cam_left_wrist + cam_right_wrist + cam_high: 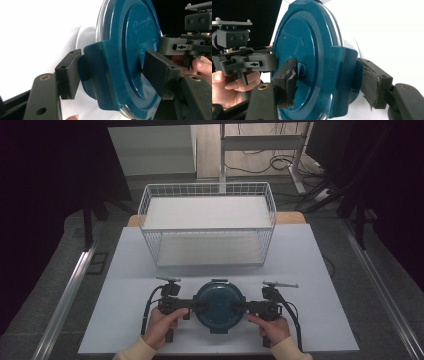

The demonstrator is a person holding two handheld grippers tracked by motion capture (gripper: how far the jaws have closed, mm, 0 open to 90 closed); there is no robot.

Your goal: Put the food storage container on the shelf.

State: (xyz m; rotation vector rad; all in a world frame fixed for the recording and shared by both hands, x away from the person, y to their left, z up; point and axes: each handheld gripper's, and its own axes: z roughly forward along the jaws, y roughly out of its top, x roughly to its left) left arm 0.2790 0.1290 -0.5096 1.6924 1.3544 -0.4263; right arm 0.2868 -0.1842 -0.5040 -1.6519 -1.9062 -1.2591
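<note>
Nearest, at six o'clock on the white table point(125, 330): two hands, left hand point(159, 326) and right hand point(270, 327), each on a black two-jaw tool. Left gripper point(192, 304) set at the nine o'clock side of a round, dark teal plastic container lid with latch tabs point(218, 306); right gripper point(244, 306) at its three o'clock side. Lid and clear bowl beneath resting flat on the table, between the hands.

In the left gripper view, jaws clamped across a teal latch tab point(97, 75) — one pad against the tab's outer face, the other on the lid top. In the right gripper view, the same on the opposite latch tab point(345, 80): worn pad outside, second pad on the lid's upper face, both apparently in contact.

Judged from this: grasp on both sides made, lift not yet begun — container on the table surface, not raised.

Farther off, at twelve o'clock: a white wire mesh basket point(207, 222), nothing inside, well apart from the container. Likely remaining: raising the container level and carrying it toward that basket, then release.
</note>
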